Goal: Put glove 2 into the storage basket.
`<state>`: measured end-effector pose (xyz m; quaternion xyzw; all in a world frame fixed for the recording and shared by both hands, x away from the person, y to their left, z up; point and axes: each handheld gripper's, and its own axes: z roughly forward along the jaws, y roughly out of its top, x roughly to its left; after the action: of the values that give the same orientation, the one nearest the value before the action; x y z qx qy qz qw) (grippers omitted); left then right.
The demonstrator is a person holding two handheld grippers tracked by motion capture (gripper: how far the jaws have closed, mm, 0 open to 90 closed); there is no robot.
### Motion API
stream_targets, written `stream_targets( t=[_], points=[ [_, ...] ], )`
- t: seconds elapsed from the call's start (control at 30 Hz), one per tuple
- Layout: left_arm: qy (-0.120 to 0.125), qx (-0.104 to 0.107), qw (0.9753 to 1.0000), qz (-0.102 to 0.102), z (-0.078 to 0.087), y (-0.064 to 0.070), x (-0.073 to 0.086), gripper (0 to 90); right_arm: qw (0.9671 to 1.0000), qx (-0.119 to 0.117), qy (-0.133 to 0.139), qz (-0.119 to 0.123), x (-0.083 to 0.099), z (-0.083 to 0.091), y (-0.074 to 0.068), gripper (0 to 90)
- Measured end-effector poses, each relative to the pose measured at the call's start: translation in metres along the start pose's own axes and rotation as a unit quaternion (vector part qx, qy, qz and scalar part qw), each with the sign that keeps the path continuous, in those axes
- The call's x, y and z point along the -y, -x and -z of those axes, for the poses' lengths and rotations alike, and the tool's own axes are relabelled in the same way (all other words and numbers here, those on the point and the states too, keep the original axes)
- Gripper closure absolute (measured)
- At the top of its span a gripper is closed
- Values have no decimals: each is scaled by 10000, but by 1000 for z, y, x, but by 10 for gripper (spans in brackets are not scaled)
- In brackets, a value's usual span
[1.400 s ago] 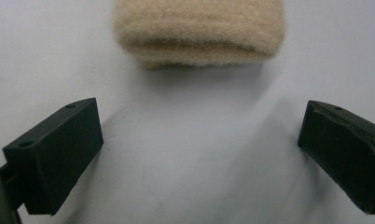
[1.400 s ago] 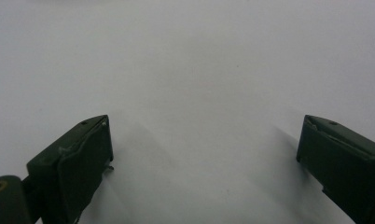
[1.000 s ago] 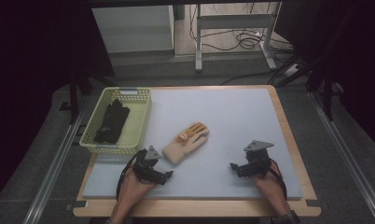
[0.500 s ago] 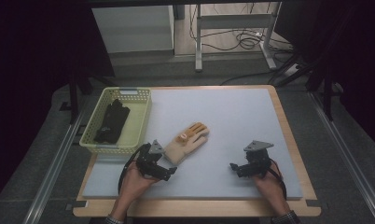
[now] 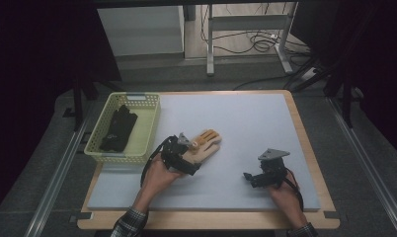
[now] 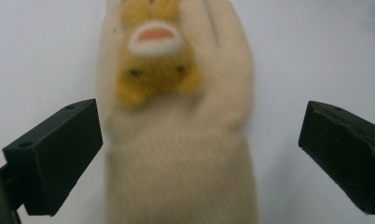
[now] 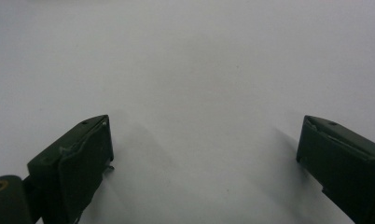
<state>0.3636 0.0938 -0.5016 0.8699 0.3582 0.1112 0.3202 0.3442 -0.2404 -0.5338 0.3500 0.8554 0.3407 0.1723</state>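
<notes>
The left gripper [image 6: 199,163] straddles the cuff end of the cream glove [image 6: 176,140], jaws spread wide on either side; the glove lies flat on the pale mat [image 5: 246,128], just beside the yellow basket [image 5: 149,133]. The right gripper [image 5: 251,178] rests on bare mat, well apart, jaws spread.

A cream fleece glove [image 6: 176,140] with a small orange animal face on its back lay flat on the pale mat [image 5: 246,128], fingers pointing away.

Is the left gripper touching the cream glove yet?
Apart. In the left gripper view, the left gripper has its jaws wide open either side of the cream glove, with white mat showing between each jaw and the fabric.
</notes>
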Motion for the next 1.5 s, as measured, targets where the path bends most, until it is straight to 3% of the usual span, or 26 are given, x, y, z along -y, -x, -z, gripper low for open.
stream_targets(
  t=[0.13, 0.3, 0.37, 0.43, 0.53, 0.77, 0.9, 1.03, 1.2, 1.27, 1.5],
  points=[
    [-115, 18, 9999, 47, -12, -6, -8, 0, 10000, -2, 5, -16, 0, 0, 0, 34],
    [-379, 144, 9991, 86, -39, -16, -15, 0, 10000, -4, 6, -21, 0, 0, 0, 34],
    [-457, 215, 9987, 57, -46, -16, -16, 0, 10000, -5, 6, -21, 0, 0, 0, 35],
    [-566, 146, 9983, -80, -51, -15, -16, 0, 10000, -6, 6, -19, 0, 0, 0, 35],
    [-580, 119, 9981, -150, -51, -14, -16, 0, 10000, -5, 6, -19, 0, 0, 0, 35],
    [-430, 89, 9990, -102, -41, -15, -13, 261, 10000, -7, 7, -17, 0, 0, 0, 35],
    [-373, 162, 9990, -205, -38, -10, -11, 422, 10000, -6, 6, -17, 0, 0, 0, 36],
    [-411, 172, 9989, -164, -36, -7, -12, 525, 10000, -5, 4, -16, 0, 0, 0, 35],
    [-451, 239, 9986, -144, -34, -7, -14, 569, 10000, -5, 4, -16, 0, 0, 0, 35],
    [-358, 446, 9984, 21, -29, -12, -16, 569, 10000, -6, 3, -20, 0, 0, 0, 36],
    [-206, 287, 9992, 170, -14, -16, -29, 565, 10000, -7, 5, -17, 0, 0, 0, 35]
  ],
)
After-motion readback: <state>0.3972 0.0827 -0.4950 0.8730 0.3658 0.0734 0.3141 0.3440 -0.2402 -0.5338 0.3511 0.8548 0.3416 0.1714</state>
